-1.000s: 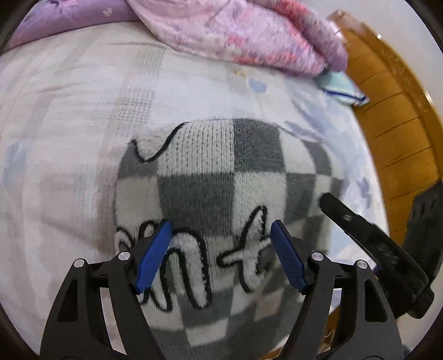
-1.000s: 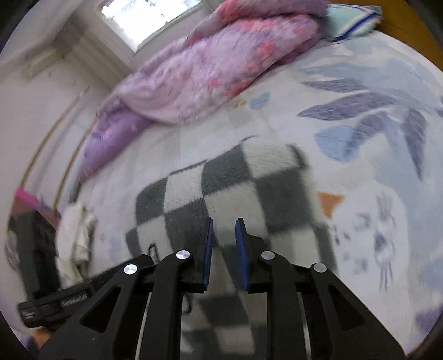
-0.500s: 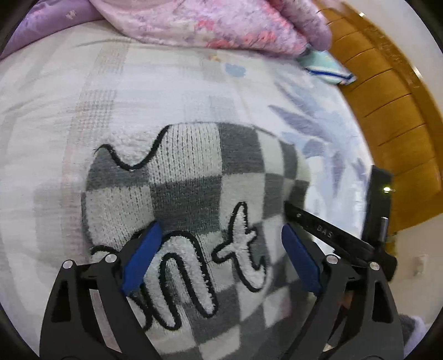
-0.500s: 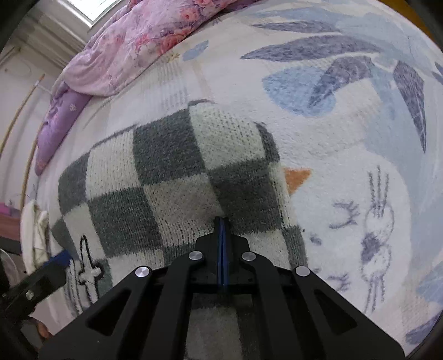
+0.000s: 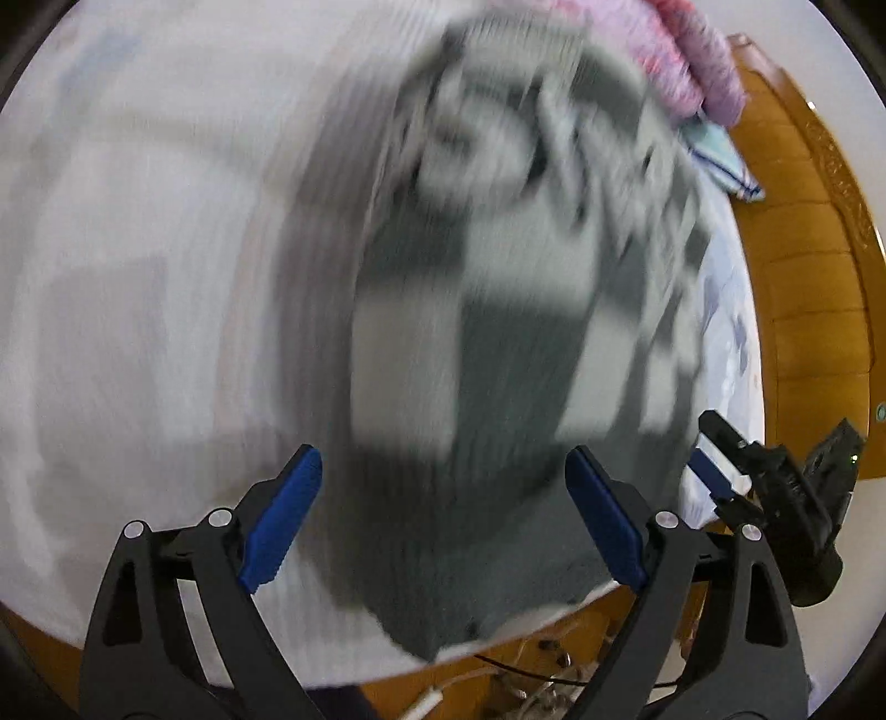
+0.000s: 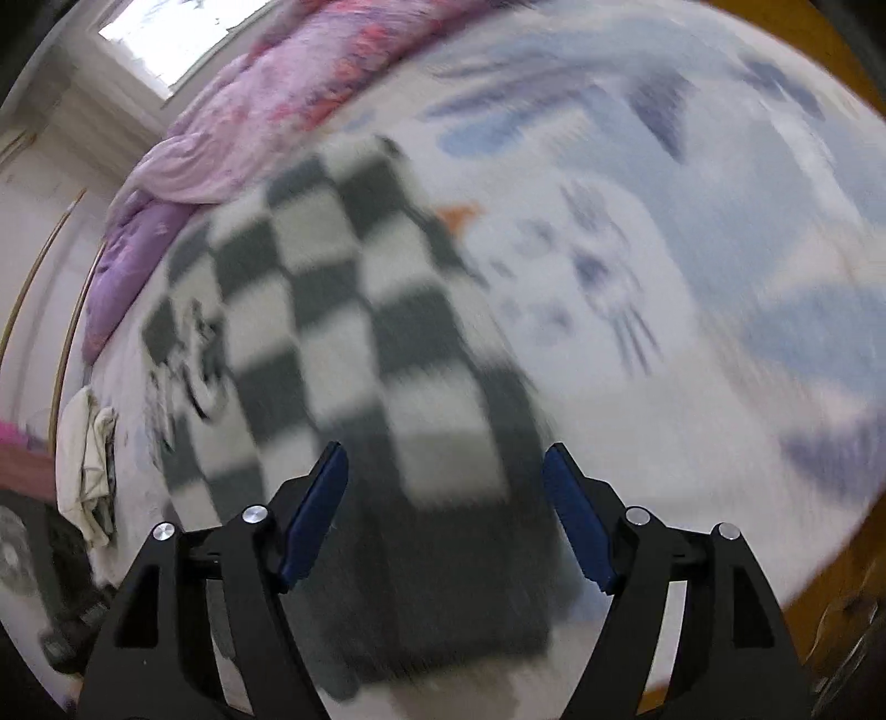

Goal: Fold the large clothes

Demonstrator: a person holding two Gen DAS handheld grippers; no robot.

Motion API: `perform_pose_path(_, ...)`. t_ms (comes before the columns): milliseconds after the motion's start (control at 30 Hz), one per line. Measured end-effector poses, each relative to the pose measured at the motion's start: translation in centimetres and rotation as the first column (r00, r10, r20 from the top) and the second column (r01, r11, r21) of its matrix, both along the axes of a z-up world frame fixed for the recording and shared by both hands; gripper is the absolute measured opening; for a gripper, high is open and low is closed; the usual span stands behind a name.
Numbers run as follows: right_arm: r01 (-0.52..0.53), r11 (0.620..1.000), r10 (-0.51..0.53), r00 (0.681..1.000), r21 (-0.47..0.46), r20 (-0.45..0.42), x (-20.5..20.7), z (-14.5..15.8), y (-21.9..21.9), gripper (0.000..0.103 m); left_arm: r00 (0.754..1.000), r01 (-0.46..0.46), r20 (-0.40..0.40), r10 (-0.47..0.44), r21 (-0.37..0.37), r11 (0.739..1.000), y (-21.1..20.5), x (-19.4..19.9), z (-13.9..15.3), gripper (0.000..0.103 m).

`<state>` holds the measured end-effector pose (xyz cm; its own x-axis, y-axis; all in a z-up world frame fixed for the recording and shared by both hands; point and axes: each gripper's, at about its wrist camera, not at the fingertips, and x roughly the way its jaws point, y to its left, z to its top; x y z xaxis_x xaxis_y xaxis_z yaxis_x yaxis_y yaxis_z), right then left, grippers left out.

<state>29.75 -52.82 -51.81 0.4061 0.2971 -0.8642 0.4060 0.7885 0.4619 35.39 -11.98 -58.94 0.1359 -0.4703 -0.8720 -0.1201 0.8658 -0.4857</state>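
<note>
Blue pads line the black fingers of the left gripper [image 5: 443,518], which hangs spread wide over the near end of a grey-and-white checked sweater [image 5: 487,343], the pads clear of the knit on either side and nothing pinched between them. The right gripper [image 6: 446,512] is opening, its blue pads apart above the same sweater's dark near edge, with cloth beneath the gap but not pressed by either pad. The sweater lies folded flat on the bed sheet [image 6: 692,387], its near hem close to the mattress edge and its far end reaching toward the heaped bedding; black looping letters show on the far part in the left wrist view and along the left side in the right wrist view, too blurred to read. Both views are smeared by motion. In the left wrist view the other gripper shows at the right edge, beside the mattress. The pale sheet carries a blue leaf print and a cartoon animal with whiskers. Beyond the sweater a pink and purple quilt [image 6: 266,111] is bunched at the head of the bed, a wooden bed frame [image 5: 808,288] curves along the right, and a window [image 6: 166,33] glows above the quilt.
</note>
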Motion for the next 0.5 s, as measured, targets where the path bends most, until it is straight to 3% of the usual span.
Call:
perform_pose_path(100, 0.130, 0.980, -0.123, 0.991, 0.151, -0.049, -3.3, -2.2, -0.8, 0.075, 0.996, -0.040, -0.084, 0.033, -0.080, 0.996, -0.4, -1.8, -2.5, 0.090)
perform_pose_path(167, 0.214, 0.939, -0.199, 0.976, 0.269, -0.083, -5.3, -4.0, -0.9, 0.078, 0.997, -0.067, -0.052, 0.062, -0.094, 0.993, -0.4, -2.2, -2.5, 0.085)
perform_pose_path(200, 0.246, 0.914, -0.228, 0.969, 0.321, -0.094, -5.9, -4.6, -0.8, 0.078, 0.997, -0.071, -0.046, 0.066, -0.117, 0.991, -0.4, -2.3, -2.5, 0.065)
perform_pose_path(233, 0.289, 0.879, -0.264, 0.957, 0.379, -0.117, -6.6, -5.4, -0.7, 0.080, 0.996, -0.072, -0.054, 0.065, -0.143, 0.987, -0.3, -2.3, -2.3, 0.057)
perform_pose_path(267, 0.317, 0.853, -0.286, 0.948, 0.414, -0.138, -7.0, -5.9, -0.5, 0.081, 0.997, -0.072, -0.054, 0.064, -0.160, 0.985, -0.3, -2.3, -2.0, 0.041)
perform_pose_path(300, 0.340, 0.829, -0.306, 0.940, 0.443, -0.149, -7.3, -6.2, -0.3, 0.083, 0.996, -0.072, -0.061, 0.061, -0.192, 0.979, -0.1, -2.2, -1.4, 0.037)
perform_pose_path(433, 0.434, 0.701, -0.397, 0.897, 0.567, -0.196, -8.5, -7.3, 0.8, 0.090, 0.996, -0.087, -0.025, 0.083, -0.295, 0.952, 0.4, -1.8, 2.4, 0.033)
perform_pose_path(500, 0.457, 0.629, -0.436, 0.877, 0.629, -0.201, -8.7, -7.7, 1.5, 0.091, 0.997, -0.070, 0.006, 0.076, -0.312, 0.948, 0.0, -1.5, 4.1, 0.032)
